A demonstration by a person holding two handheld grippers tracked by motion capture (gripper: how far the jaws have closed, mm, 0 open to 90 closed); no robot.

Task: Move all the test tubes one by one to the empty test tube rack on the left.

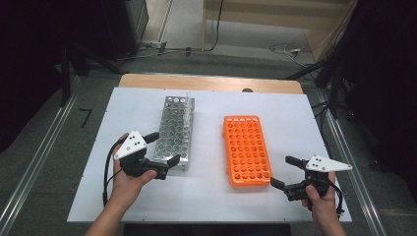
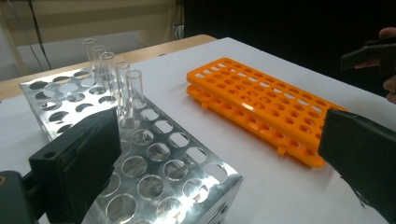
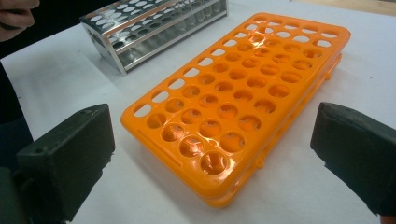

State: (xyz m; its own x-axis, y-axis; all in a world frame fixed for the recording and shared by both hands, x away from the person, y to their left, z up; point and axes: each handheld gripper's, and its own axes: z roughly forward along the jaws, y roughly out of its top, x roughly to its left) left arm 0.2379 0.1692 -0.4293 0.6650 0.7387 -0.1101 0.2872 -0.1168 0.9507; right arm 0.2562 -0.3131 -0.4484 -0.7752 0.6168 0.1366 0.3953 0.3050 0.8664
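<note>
Both grippers are empty, so this looks like the approach step of moving glass tubes from one rack to the other. The shiny perforated metal rack (image 1: 176, 131) stands on the left half of the white bench (image 1: 211, 191), and a row of clear glass test tubes (image 2: 122, 87) stands upright in the holes along one of its long sides. The flat orange plastic rack with round holes (image 1: 246, 149) lies to its right, apart from it, with every hole bare.

The left gripper (image 1: 163, 148) sits at the near end of the metal rack, its jaws spread wide and straddling the rack's near corner, one over the top plate, grasping nothing. The right gripper (image 1: 286, 171) hovers just beside the orange rack's near right corner, jaws likewise released and wide, touching nothing.

The next move, I judge, calls for the left gripper to advance along the rack to the nearest tube (image 2: 134, 92), centre it between the jaws, and close gently on the glass above the plate.
</note>
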